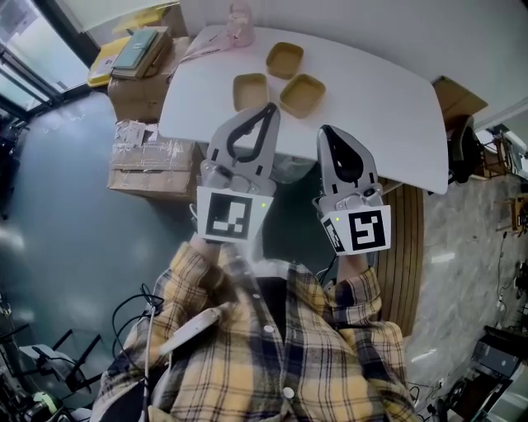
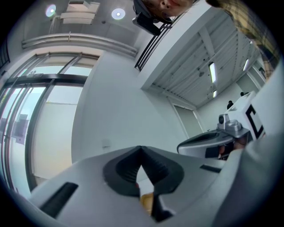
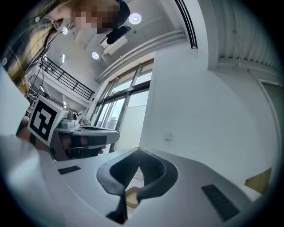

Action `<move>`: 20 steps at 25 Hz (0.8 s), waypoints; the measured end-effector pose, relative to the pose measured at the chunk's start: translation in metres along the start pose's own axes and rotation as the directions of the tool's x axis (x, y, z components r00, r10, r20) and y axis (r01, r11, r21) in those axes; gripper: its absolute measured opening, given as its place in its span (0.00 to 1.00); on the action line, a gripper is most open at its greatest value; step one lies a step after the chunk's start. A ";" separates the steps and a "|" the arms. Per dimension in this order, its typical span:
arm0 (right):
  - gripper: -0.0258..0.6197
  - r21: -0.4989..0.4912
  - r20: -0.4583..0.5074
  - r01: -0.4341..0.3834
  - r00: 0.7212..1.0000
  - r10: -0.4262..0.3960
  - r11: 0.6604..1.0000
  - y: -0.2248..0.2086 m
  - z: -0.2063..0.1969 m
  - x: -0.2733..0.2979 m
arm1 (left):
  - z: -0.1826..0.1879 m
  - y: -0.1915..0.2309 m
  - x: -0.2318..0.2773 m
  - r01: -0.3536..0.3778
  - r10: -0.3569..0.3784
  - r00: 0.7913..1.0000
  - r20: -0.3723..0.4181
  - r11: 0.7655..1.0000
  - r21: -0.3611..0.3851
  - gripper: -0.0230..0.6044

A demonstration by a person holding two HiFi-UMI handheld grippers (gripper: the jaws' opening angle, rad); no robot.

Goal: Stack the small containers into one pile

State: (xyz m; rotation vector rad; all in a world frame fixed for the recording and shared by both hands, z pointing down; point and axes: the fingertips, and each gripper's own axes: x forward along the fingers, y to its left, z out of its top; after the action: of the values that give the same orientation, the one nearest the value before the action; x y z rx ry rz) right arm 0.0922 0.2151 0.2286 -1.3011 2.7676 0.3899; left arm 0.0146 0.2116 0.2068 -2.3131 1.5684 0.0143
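Note:
Three small tan containers sit apart on the white table (image 1: 371, 99): one at the front left (image 1: 250, 91), one behind (image 1: 285, 59), one at the front right (image 1: 302, 95). My left gripper (image 1: 270, 108) hovers at the table's near edge, just short of the front left container, jaws shut and empty. The right gripper (image 1: 323, 129) is beside it, a little further back from the table, also shut with nothing held. In the left gripper view the tips (image 2: 141, 147) meet, and a bit of tan container (image 2: 147, 201) shows below them. The right gripper view shows closed tips (image 3: 139, 150) over a tan container (image 3: 132, 195).
A pink object (image 1: 239, 25) stands at the table's far edge. Cardboard boxes with books (image 1: 140, 51) and plastic-wrapped boxes (image 1: 148, 157) are stacked left of the table. A wooden panel (image 1: 406, 239) stands under the table's right side.

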 end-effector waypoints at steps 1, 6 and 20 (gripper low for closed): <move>0.06 -0.001 -0.004 0.000 1.000 0.000 1.000 -0.006 -0.003 0.011 | -0.003 0.007 0.011 -0.001 0.001 1.000 0.002 1.000 -0.007 0.07; 0.06 -0.009 -0.029 0.018 0.999 -0.019 1.000 -0.038 -0.021 0.077 | -0.029 0.048 0.074 0.024 -0.024 1.000 -0.012 0.999 -0.028 0.07; 0.06 0.050 -0.082 0.064 0.995 -0.060 0.997 -0.107 -0.072 0.242 | -0.101 0.149 0.214 0.084 -0.086 0.996 -0.032 0.994 -0.069 0.07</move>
State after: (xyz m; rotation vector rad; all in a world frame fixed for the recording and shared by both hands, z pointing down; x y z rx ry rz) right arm 0.0224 -0.0506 0.2381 -1.4168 2.7727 0.2652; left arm -0.0554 -0.0587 0.2177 -2.4435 1.5069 0.0061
